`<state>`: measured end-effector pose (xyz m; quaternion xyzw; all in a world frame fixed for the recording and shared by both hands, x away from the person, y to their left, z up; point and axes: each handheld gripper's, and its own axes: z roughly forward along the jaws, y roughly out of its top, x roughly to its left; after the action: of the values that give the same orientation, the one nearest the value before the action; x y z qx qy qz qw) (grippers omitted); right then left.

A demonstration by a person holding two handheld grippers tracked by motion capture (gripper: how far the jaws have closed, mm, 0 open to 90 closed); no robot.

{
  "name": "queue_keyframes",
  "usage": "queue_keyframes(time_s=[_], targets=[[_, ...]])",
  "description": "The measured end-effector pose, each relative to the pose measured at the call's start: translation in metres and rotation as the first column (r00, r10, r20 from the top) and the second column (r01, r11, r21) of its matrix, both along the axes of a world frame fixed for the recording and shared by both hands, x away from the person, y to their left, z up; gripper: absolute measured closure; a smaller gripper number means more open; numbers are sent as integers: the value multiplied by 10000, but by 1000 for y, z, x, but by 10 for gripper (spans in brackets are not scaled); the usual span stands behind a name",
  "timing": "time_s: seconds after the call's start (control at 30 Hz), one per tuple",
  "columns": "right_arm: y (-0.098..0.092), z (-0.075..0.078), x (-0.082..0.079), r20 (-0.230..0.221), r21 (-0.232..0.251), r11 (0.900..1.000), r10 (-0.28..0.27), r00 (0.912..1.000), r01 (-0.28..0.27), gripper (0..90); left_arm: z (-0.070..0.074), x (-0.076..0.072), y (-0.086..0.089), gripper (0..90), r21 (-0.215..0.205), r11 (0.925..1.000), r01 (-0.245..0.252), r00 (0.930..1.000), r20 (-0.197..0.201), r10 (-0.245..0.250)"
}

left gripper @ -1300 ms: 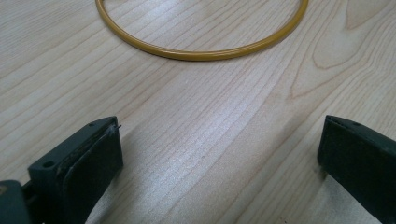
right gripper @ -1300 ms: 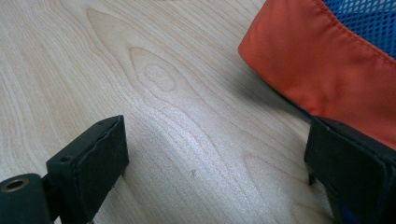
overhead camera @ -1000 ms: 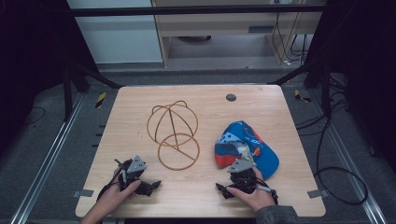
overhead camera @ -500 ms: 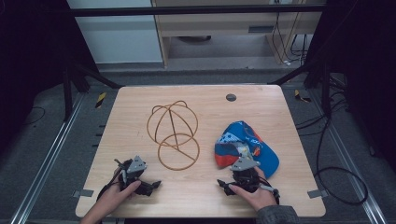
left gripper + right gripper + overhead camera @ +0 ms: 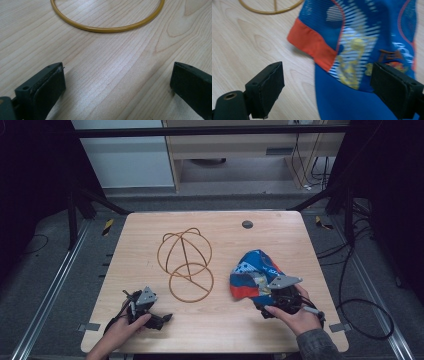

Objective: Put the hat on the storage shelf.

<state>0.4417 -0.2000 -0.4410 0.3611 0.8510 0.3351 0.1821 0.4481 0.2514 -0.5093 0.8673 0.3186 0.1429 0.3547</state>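
Note:
A blue, red and white patterned cap point(image 5: 252, 272) lies on the right half of the wooden table point(image 5: 145, 235). My right gripper point(image 5: 267, 295) hovers over the cap's near edge. In the right gripper view the cap point(image 5: 362, 40) spreads below the right gripper point(image 5: 327, 75), whose jaws have just been opening and stand wide, their pads not touching the cloth. A golden wire cap frame point(image 5: 186, 251) with a round base ring stands mid-table. My left gripper point(image 5: 162, 319) rests open at the near left, its jaws point(image 5: 117, 75) empty, facing the ring point(image 5: 107, 29).
A small dark round inset point(image 5: 247, 224) sits near the table's far edge. Cables point(image 5: 360, 315) trail on the floor to the right. Metal rails point(image 5: 50, 295) run along both sides of the table. Bare wood lies between the frame and the left gripper.
My right gripper has risen and moved forward from the table's near edge over the cap. The left gripper, cap and wire frame have stayed put.

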Motion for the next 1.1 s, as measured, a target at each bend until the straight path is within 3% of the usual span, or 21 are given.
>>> queue_keyframes(time_s=[0.33,0.73,1.1], targets=[[-11,24,24,-558,-1032,9946,63,9984,-120,173,0,0,0,0,11,10000,5,10000,-2,-5],[-15,38,51,-1548,-1328,9909,-7,9880,-201,258,0,0,0,0,0,10000,-3,10000,-1,3],[-15,57,71,-1923,-1349,9896,232,9811,-499,405,0,0,0,0,-1,10000,-16,10000,-1,16]])
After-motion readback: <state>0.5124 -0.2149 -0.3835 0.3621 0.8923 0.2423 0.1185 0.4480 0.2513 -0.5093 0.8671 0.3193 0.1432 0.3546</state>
